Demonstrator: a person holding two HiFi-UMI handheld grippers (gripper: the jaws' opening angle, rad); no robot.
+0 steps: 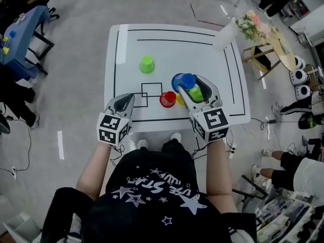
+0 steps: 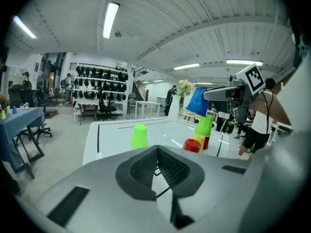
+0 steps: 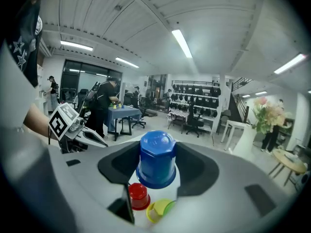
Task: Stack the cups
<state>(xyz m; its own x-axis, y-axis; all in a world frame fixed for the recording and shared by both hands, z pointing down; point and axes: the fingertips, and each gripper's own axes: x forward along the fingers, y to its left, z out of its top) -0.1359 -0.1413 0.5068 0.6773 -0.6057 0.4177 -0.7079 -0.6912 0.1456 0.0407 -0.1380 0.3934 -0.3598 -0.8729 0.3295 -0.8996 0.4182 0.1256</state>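
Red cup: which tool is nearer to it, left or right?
Right. The right tool, gripping the blue cup, hangs just above and to the right of the red cup. The left tool is farther off on the cup's left.

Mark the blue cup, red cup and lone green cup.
blue cup (image 3: 156, 161): right gripper view, side wall.
red cup (image 1: 167, 99): head view, its top.
lone green cup (image 1: 147, 64): head view, its top.
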